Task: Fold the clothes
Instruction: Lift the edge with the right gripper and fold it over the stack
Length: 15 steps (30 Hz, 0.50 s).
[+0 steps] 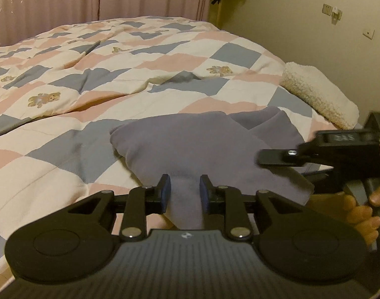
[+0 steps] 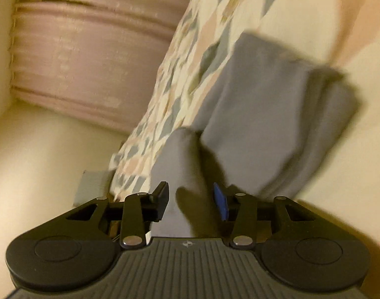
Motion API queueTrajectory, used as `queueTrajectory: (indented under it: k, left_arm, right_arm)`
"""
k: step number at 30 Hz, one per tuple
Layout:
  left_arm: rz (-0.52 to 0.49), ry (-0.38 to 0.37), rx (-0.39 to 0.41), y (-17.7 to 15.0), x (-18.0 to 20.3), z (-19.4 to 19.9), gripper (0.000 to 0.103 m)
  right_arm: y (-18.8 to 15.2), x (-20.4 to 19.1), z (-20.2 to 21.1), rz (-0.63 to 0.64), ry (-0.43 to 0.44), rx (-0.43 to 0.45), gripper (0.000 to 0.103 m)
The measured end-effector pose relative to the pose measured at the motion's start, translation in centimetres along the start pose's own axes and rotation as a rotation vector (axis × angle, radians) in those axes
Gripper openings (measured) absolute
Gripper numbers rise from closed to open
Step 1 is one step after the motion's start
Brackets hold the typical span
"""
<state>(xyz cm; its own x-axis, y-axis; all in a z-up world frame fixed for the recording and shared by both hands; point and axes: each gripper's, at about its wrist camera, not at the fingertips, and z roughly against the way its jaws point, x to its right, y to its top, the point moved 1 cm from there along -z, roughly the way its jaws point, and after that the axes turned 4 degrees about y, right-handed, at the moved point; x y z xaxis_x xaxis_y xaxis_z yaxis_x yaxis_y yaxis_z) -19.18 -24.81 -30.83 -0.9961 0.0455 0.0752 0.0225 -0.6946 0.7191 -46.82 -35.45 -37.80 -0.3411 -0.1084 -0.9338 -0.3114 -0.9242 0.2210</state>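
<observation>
Risk: the grey garment (image 1: 190,149), partly folded on the quilted bed (image 1: 65,129) near its edge, may slump open if the left gripper (image 1: 185,190) lets slip the fabric pinched in its jaws. The right gripper (image 2: 191,199) has jaws spread, cloth between them, not pressed. Right hand (image 1: 364,209) holds its gripper rolled sideways over the garment; left points downward at it

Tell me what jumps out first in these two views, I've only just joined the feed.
A grey garment lies part-folded on the checked quilt at the near edge of the bed. The left gripper has a fold of it between its pads; the right gripper reaches in from the right, jaws apart. A fluffy cream blanket sits at the bed's right edge.
</observation>
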Motion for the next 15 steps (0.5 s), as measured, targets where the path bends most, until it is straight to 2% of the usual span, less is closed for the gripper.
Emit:
queueTrajectory:
  k: [1,2,3,6,8,10,13,15]
  left_arm:
    - [-0.003,0.000,0.005,0.2,0.0,0.1,0.021]
    - [-0.004,-0.004,0.015,0.5,0.1,0.4,0.021]
    - [-0.005,-0.007,0.026,0.7,0.1,0.6,0.021]
    - [-0.024,-0.029,0.073,2.0,0.4,1.3,0.021]
    - [-0.041,-0.041,0.079,2.6,1.1,0.9,0.022]
    - [-0.059,-0.052,0.077,3.0,1.8,0.3,0.022]
    - [-0.079,-0.066,0.057,3.2,2.9,-0.9,0.022]
    - [-0.090,-0.072,0.037,2.8,3.6,-1.4,0.022]
  right_arm:
    - [0.2,-0.2,-0.9,0.005,-0.022,-0.023,0.045]
    - [0.1,-0.5,-1.4,0.025,-0.040,-0.030,0.036]
    - [-0.3,-0.9,-1.6,0.051,-0.056,-0.031,0.014]
    - [-0.2,-3.6,-1.2,0.230,-0.085,0.010,0.013]
    - [-0.2,-5.6,0.1,0.367,-0.115,0.060,0.013]
    - [0.4,-6.7,2.0,0.446,-0.136,0.122,0.013]
    - [1.4,-6.4,4.3,0.465,-0.209,0.202,0.013]
    - [1.7,-4.9,5.5,0.427,-0.270,0.220,0.013]
